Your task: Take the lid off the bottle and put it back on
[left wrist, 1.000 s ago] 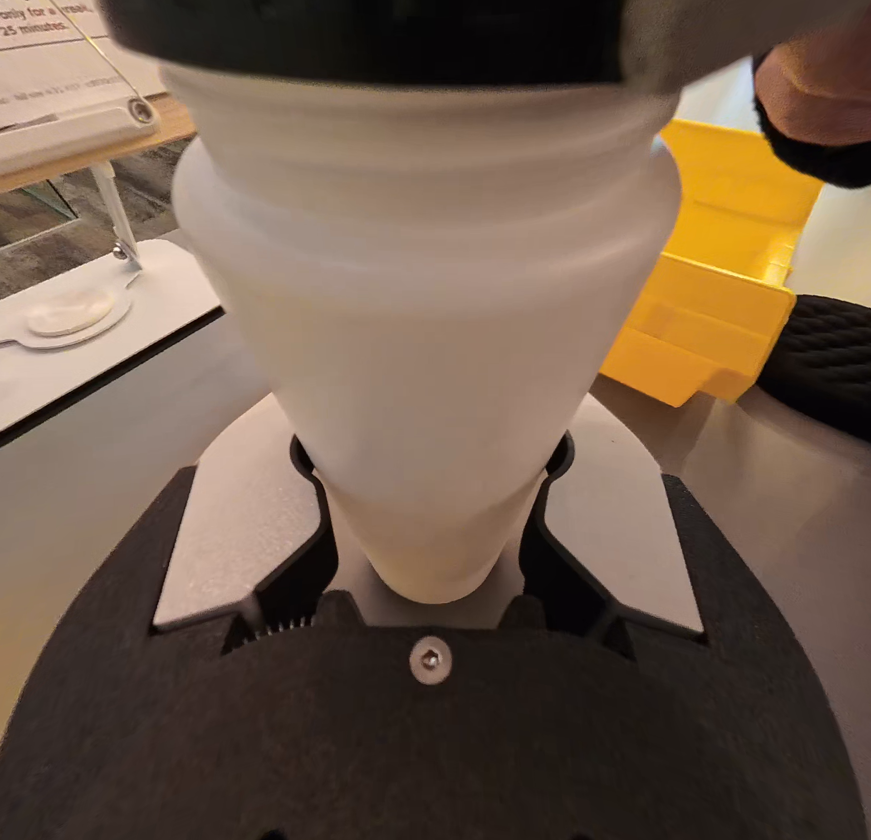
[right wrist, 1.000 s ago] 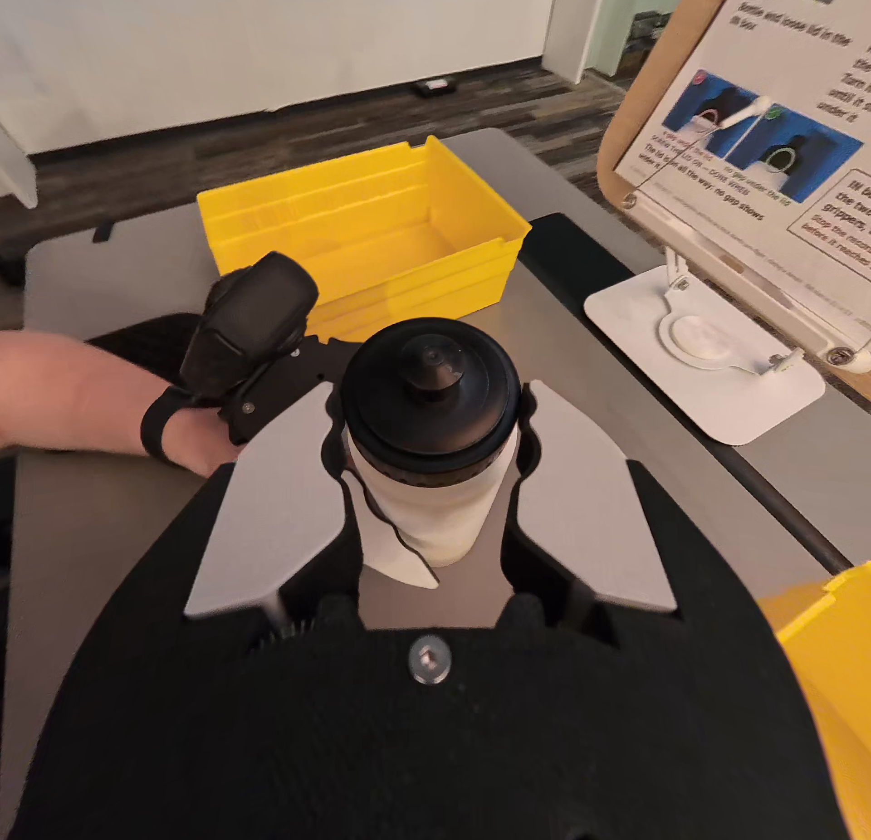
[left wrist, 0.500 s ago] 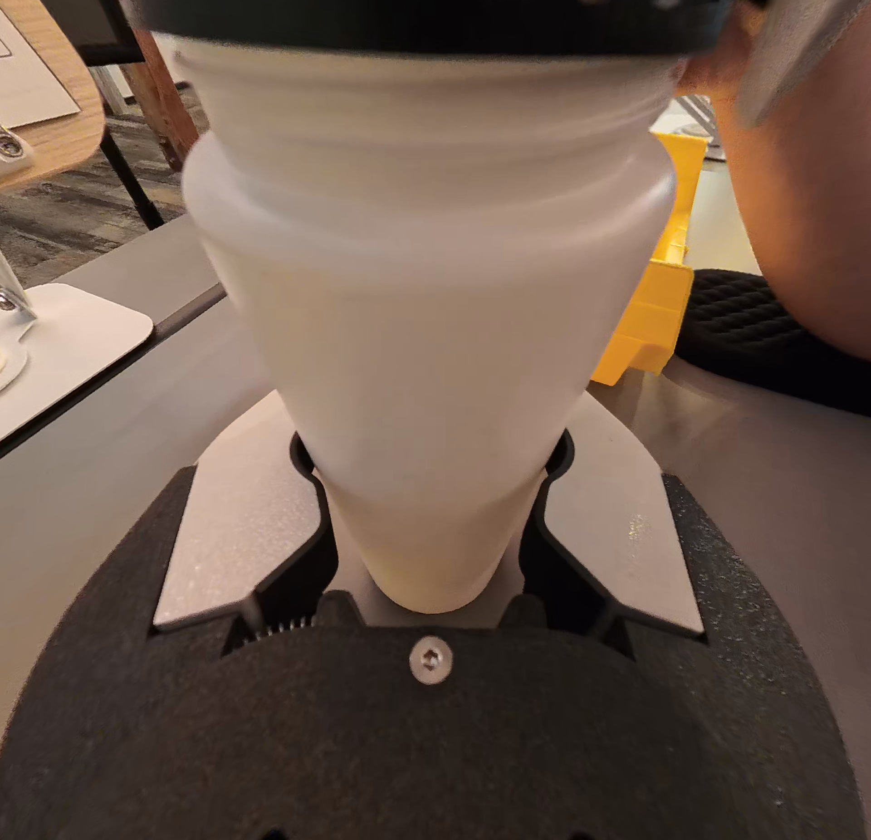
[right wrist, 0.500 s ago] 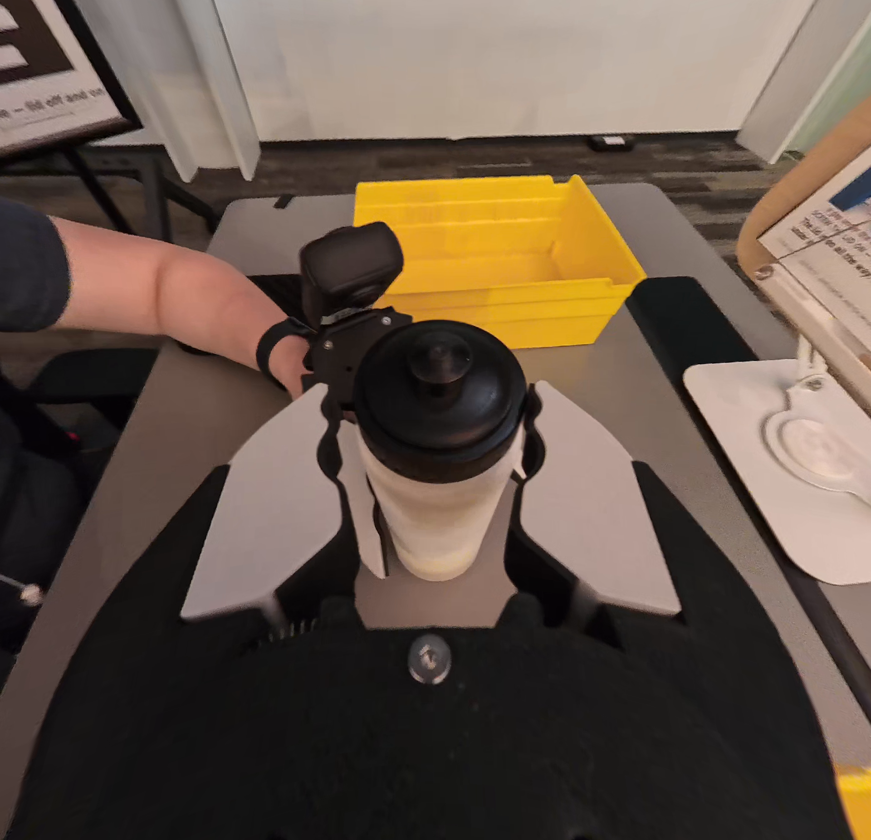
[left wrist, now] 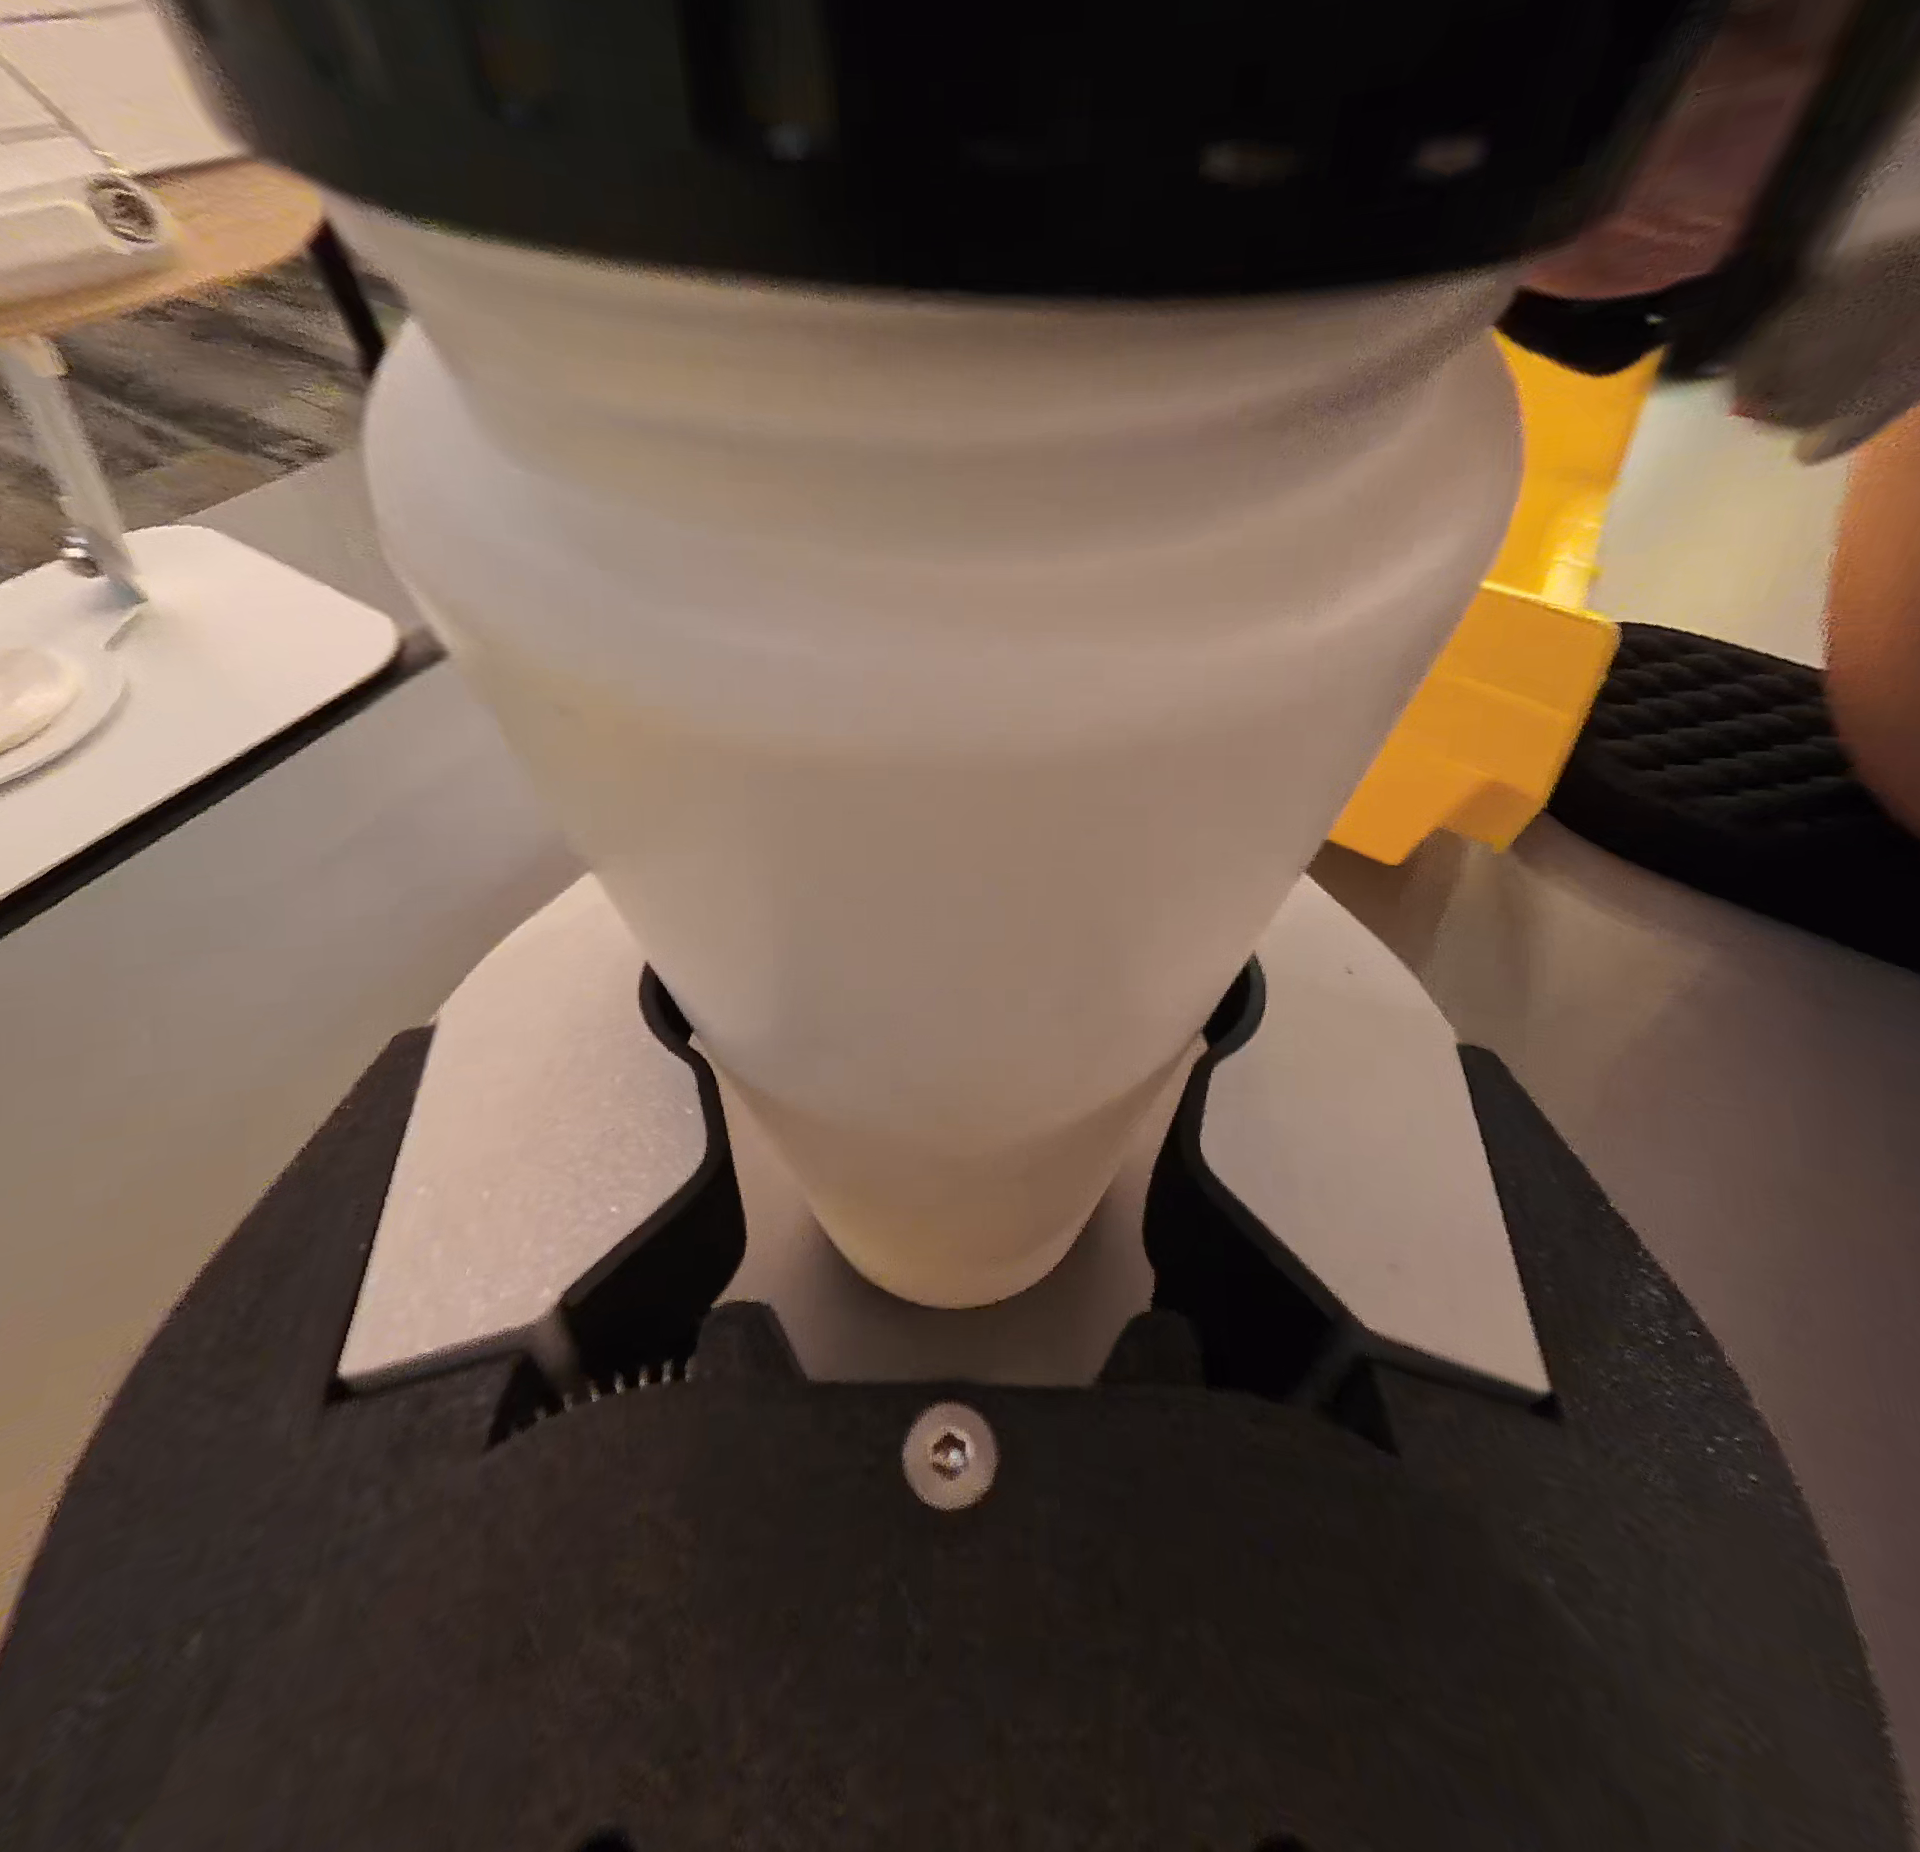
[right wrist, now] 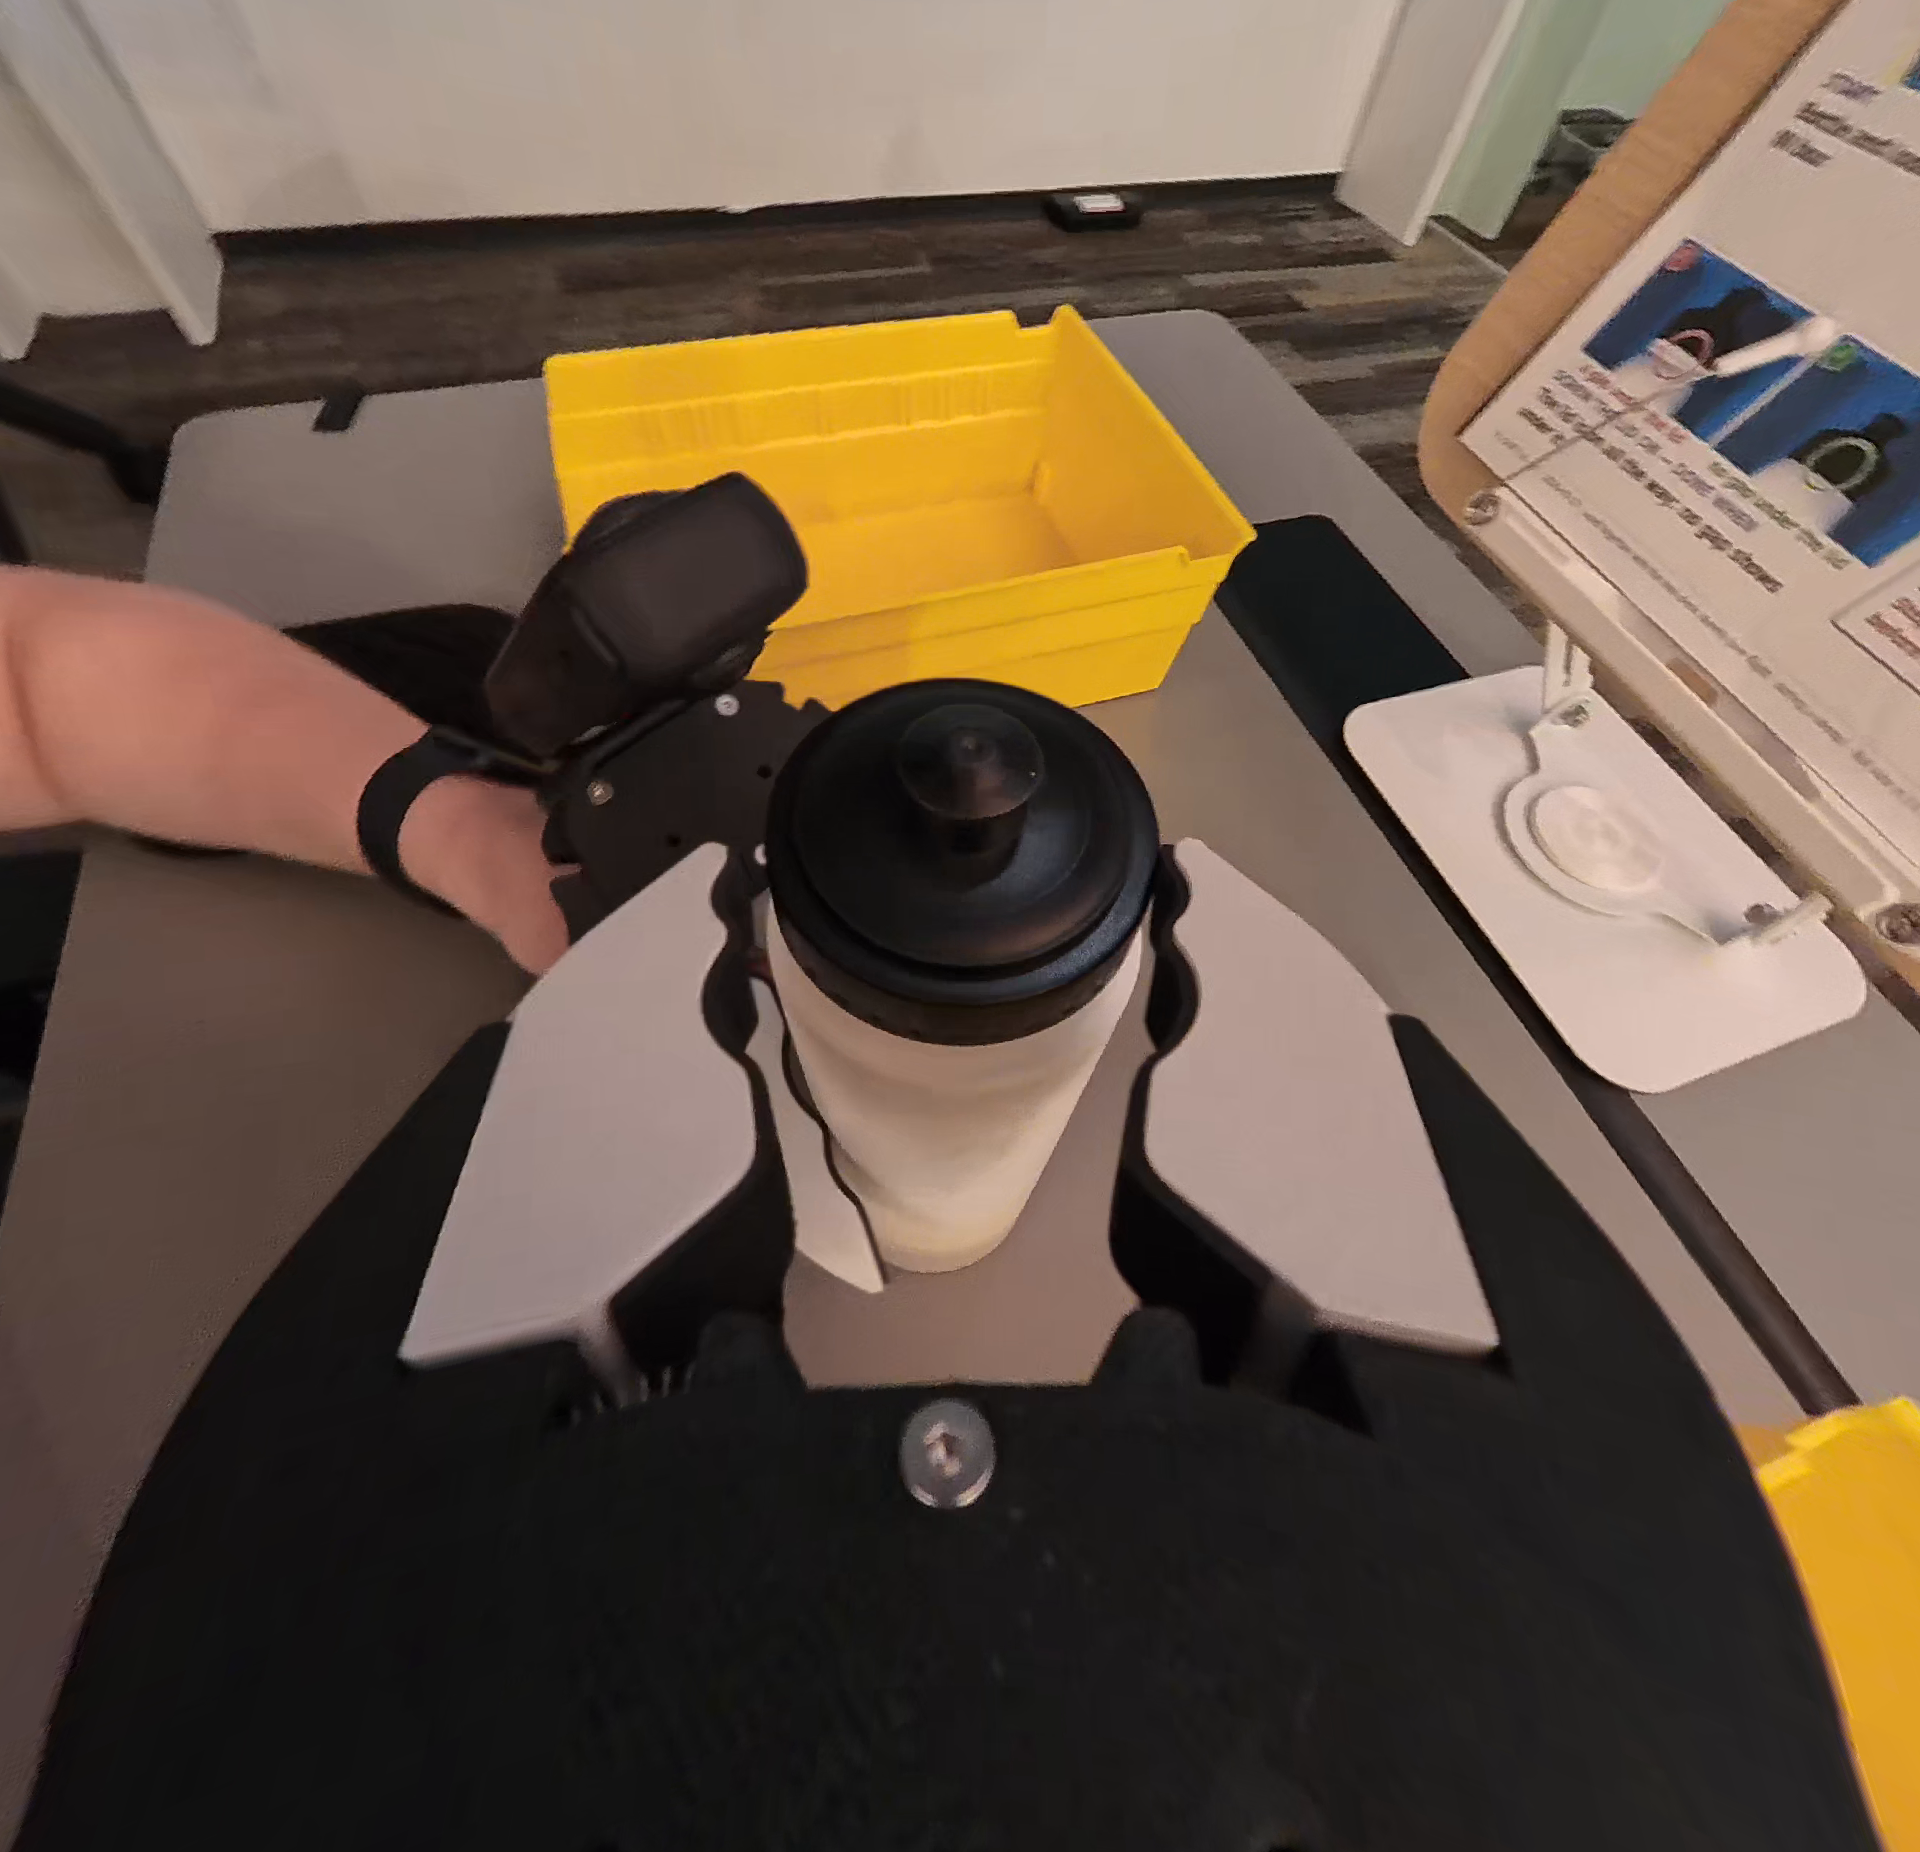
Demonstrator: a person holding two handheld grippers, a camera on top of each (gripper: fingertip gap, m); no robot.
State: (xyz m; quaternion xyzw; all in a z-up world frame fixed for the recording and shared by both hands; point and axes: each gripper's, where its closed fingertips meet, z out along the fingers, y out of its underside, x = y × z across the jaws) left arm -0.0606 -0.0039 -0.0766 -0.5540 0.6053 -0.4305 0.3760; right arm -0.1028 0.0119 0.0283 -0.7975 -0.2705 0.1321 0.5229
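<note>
The white bottle [right wrist: 935, 1106] stands on the grey surface [right wrist: 249, 1054] at frame centre, clamped low by the left gripper [left wrist: 951, 1064]. The right gripper [right wrist: 956, 929] is closed around the black lid [right wrist: 961, 846], which looks seated. Which stage of the twisting this is cannot be told; the threads are hidden.

- You see warm, dim indoor light in both views, with no hard shadows.
- In the left wrist view the bottle [left wrist: 935, 711] bulges from wide-angle distortion; its lid [left wrist: 883, 88] and the upper right corner smear with motion blur.
- In the right wrist view the instruction board [right wrist: 1745, 431] is blurred; the wall [right wrist: 727, 57] is brightest.
</note>
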